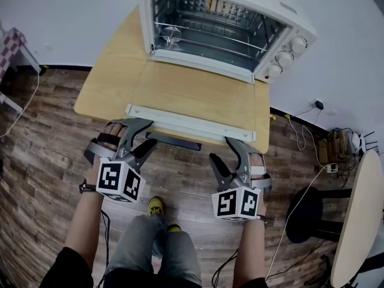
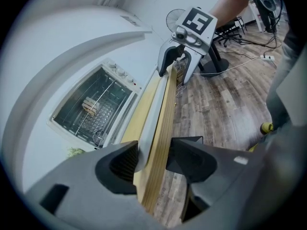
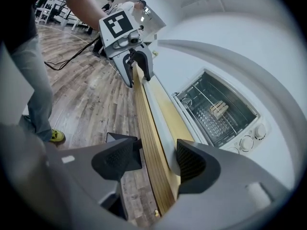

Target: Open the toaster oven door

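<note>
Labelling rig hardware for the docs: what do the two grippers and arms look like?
Grey plastic left gripper and right gripper, dark ribbed pads, each with a white cube of black square markers. Dark short sleeves; dark band on left wrist.

Bright, even indoor light, diffuse from overhead. Toaster oven cavity is darker than its white shell, with a faint sheen on the rack wires. Floor in front of the oven shows soft shadows only. Head view is sharp, bowed at the edges. Gripper views have heavy fisheye and black corners. Left hand-held gripper and right hand-held gripper look soft-focus up close.
</note>
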{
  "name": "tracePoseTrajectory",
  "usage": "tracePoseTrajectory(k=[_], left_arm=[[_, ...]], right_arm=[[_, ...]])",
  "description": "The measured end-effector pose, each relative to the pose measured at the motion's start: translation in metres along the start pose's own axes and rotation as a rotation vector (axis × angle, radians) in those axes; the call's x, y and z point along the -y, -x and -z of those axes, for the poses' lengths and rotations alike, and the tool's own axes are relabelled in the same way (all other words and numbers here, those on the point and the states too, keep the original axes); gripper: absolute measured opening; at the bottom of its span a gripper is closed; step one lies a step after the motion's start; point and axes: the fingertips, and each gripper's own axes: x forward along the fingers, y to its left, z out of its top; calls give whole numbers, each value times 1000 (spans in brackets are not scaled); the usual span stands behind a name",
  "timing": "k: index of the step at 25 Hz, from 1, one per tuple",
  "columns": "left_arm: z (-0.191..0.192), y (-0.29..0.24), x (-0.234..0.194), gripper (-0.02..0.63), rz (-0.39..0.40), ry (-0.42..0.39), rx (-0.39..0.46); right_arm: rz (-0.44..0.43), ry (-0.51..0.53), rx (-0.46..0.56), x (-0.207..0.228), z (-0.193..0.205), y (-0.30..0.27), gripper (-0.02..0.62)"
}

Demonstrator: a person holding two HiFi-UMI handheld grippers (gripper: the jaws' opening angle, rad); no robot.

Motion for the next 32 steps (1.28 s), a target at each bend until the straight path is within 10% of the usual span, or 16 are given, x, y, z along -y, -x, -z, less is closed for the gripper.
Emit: tracePoseTrajectory(k=[32], left_arm=[[-59,138,-61,77,-14,398,51]], right_arm=[[78,-376,69,88,-93,123,142]])
